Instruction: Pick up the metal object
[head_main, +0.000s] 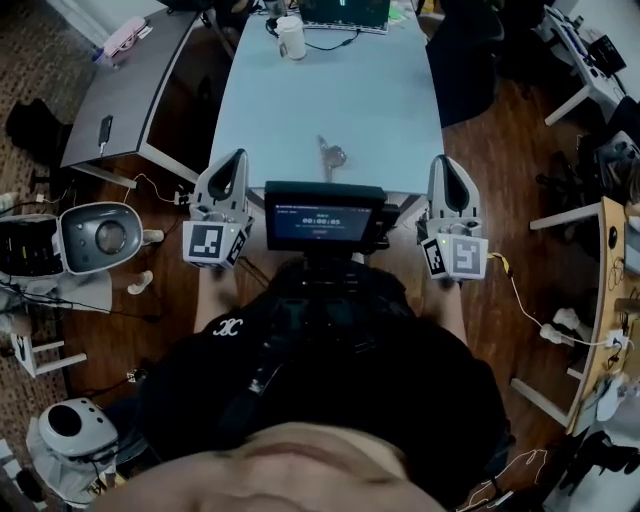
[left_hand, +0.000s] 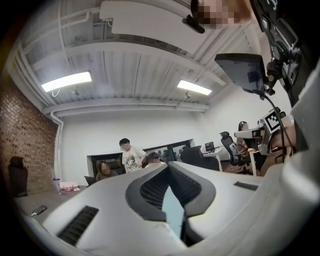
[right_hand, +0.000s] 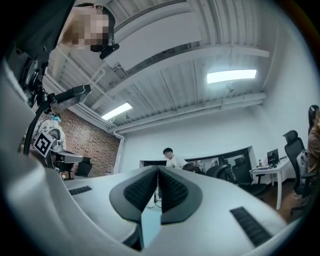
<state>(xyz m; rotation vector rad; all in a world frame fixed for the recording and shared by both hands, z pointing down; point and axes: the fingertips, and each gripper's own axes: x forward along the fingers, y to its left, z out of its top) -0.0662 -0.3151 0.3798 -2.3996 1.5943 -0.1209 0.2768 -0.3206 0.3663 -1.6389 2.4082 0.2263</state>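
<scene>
Metal glints on the pale blue surface (head_main: 380, 100): the metal object (head_main: 330, 154) lies ahead of both tongs and between them, by my judgement slightly nearer the left tongs (head_main: 236, 158) than the right tongs (head_main: 445, 164). Its long axis runs roughly away from me. Both tongs are closed tip to tip, holding nothing. The mounted screen (head_main: 323, 215) shows small text I cannot read with confidence.

The surface (head_main: 380, 90) lies bare all around the metal object (head_main: 330, 155), open from its near edge, with only a white mug (head_main: 291, 38) and laptop (head_main: 345, 12) well apart at the far end.
</scene>
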